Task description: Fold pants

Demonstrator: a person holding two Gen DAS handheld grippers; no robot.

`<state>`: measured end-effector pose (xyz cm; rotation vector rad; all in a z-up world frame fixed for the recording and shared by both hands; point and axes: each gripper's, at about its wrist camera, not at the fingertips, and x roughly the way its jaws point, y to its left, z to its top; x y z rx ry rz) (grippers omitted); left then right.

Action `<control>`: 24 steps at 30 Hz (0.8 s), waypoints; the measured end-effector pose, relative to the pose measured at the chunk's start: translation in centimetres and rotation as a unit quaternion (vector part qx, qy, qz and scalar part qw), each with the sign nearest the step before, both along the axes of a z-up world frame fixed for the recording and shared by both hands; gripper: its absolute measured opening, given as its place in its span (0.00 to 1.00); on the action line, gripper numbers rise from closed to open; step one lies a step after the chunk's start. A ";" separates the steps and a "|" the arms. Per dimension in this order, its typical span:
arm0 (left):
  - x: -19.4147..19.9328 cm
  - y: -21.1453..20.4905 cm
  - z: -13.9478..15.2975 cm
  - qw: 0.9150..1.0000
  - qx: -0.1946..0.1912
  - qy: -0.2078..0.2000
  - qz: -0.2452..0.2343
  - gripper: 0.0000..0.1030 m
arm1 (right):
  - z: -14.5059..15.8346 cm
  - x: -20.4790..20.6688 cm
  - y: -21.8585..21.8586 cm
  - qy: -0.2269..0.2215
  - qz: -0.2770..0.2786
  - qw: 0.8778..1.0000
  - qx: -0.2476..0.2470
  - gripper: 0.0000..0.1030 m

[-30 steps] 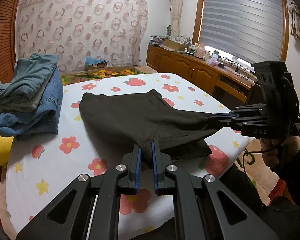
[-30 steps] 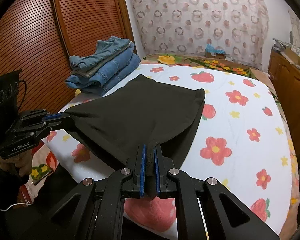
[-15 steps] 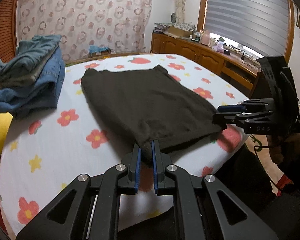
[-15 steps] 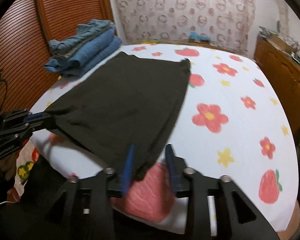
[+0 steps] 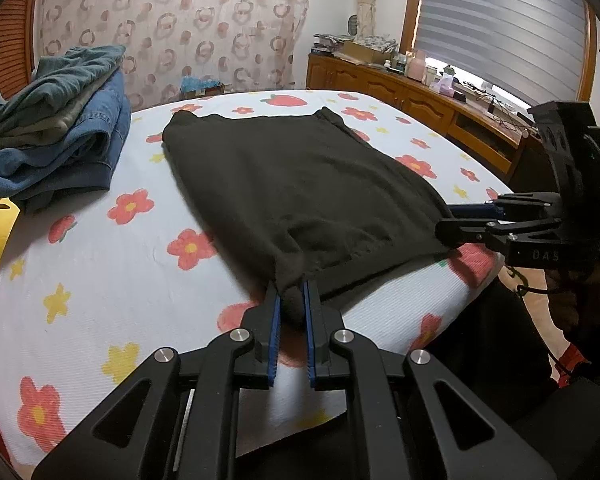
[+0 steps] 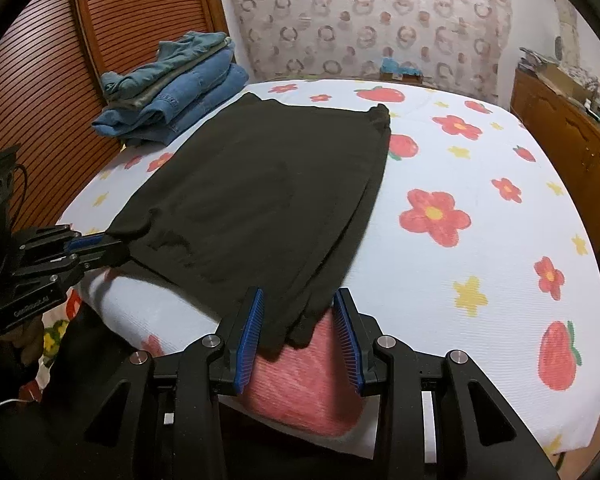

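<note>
Only the left wrist view takes in the window blind (image 5: pixel 500 24) and the wooden sideboard (image 5: pixel 412 100) under it, while the right wrist view alone shows the slatted wooden door (image 6: pixel 112 32) behind the stack of folded jeans (image 6: pixel 176 92). Both views show the black pants (image 5: pixel 300 184) lying folded flat on the flowered bedspread (image 5: pixel 100 264), their far end toward the patterned curtain and their near end at the bed's front edge. The left gripper (image 5: pixel 291 304) has its blue-padded fingers (image 5: pixel 273 328) pinched together on the near left corner of the pants, a small bunch of black cloth squeezed between them. The right gripper (image 6: pixel 298 320) has just been closing somewhat, yet its fingers (image 6: pixel 250 332) stand apart: the near right corner of the pants lies between them, close against the left pad and clear of the right one, so the cloth is not gripped. From the left wrist view the right gripper appears side-on at the pants' right corner, and there its gap is hard to judge. A hand (image 6: pixel 24 344) under the left gripper is dark and mostly cut off at the picture's edge. The front edge of the bed falls away beneath both grippers, and what lies below is lost in shadow.
</note>
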<state>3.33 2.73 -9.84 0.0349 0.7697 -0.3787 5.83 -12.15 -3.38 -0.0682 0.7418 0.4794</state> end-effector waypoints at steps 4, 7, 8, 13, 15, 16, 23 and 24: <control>-0.1 0.0 0.3 1.000 -0.003 -0.007 -0.001 0.10 | 0.1 0.1 0.3 0.001 0.017 1.000 0.006 0.14; -0.3 0.1 1.2 1.000 -0.016 -0.015 -0.002 0.10 | 0.5 0.2 0.0 -0.001 0.021 1.000 0.019 0.13; -0.4 0.2 1.7 1.000 -0.021 -0.019 -0.003 0.10 | 0.7 0.2 -0.2 -0.003 0.022 0.999 0.026 0.12; -0.9 0.0 4.2 0.998 -0.033 -0.044 -0.012 0.10 | 2.5 -0.5 -1.5 -0.021 0.025 0.998 0.048 0.12; -1.2 -0.1 5.2 0.998 -0.039 -0.052 -0.017 0.10 | 3.2 -0.9 -2.1 -0.028 0.029 0.997 0.060 0.12; -1.3 -0.2 5.5 0.998 -0.039 -0.055 -0.018 0.10 | 3.4 -1.1 -2.3 -0.031 0.030 0.997 0.064 0.12; -2.7 -0.4 8.3 0.995 -0.056 -0.081 -0.028 0.10 | 5.5 -2.7 -3.7 -0.059 0.035 0.994 0.080 0.12; -2.8 -0.5 8.6 0.994 -0.056 -0.084 -0.029 0.10 | 5.9 -3.0 -3.8 -0.063 0.036 0.994 0.081 0.12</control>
